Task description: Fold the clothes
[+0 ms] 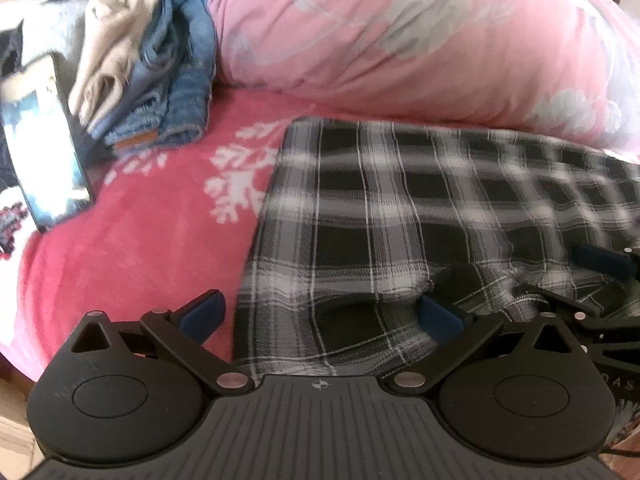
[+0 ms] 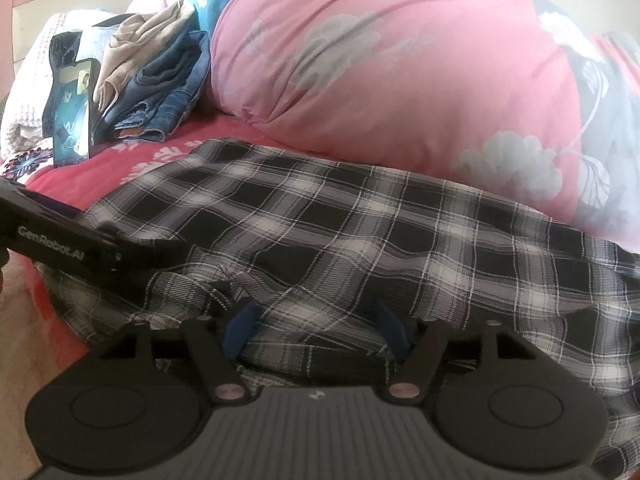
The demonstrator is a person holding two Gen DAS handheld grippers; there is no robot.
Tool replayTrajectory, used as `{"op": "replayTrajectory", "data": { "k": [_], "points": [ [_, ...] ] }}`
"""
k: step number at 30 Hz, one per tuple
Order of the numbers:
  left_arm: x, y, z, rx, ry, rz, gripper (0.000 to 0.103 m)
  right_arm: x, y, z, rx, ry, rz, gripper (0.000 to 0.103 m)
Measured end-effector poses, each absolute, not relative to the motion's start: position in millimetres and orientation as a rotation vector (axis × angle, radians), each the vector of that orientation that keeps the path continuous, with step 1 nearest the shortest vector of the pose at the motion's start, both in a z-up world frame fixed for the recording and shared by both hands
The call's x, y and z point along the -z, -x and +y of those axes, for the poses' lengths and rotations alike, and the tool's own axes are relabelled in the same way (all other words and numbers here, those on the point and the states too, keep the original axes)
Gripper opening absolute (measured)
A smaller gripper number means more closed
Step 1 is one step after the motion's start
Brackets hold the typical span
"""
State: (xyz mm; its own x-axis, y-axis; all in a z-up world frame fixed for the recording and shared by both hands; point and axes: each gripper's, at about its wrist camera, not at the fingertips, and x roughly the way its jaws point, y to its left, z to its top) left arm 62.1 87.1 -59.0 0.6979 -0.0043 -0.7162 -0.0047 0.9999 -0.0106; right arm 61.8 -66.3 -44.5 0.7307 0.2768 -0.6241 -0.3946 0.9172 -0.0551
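Fingers of both the left gripper (image 1: 320,314) and right gripper (image 2: 316,330) stand spread wide, clamping nothing, at the near hem of the plaid garment (image 1: 400,208) spread on the red blanket (image 1: 132,220); judging by that, closing both on the hem comes next.
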Motion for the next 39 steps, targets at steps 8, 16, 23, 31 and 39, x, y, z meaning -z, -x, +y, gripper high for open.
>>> {"op": "replayTrajectory", "data": {
  "k": [8,16,23,31,39],
  "points": [
    [33.0,-44.0,124.1,-0.027,0.098,0.736,0.103,26.1,-53.6,-74.5,-0.4,0.148,0.567,0.077],
    [30.4,-45.5,155.3,-0.094,0.166,0.739,0.103,16.5,-16.9,-25.2,-0.682,0.241,0.463,0.079],
    [38.6,-52.7,164.7,-0.099,0.209,0.756,0.103,25.8,-12.2,35.5,-0.818,0.335,0.455,0.078],
    [44.9,-58.8,166.6,-0.092,0.224,0.765,0.103,42.8,-8.4,78.7,-0.818,0.422,0.451,0.077],
    [49.4,-62.5,169.2,-0.073,0.231,0.786,0.103,52.9,-11.6,88.6,-0.78,0.447,0.466,0.064]
  ]
}}
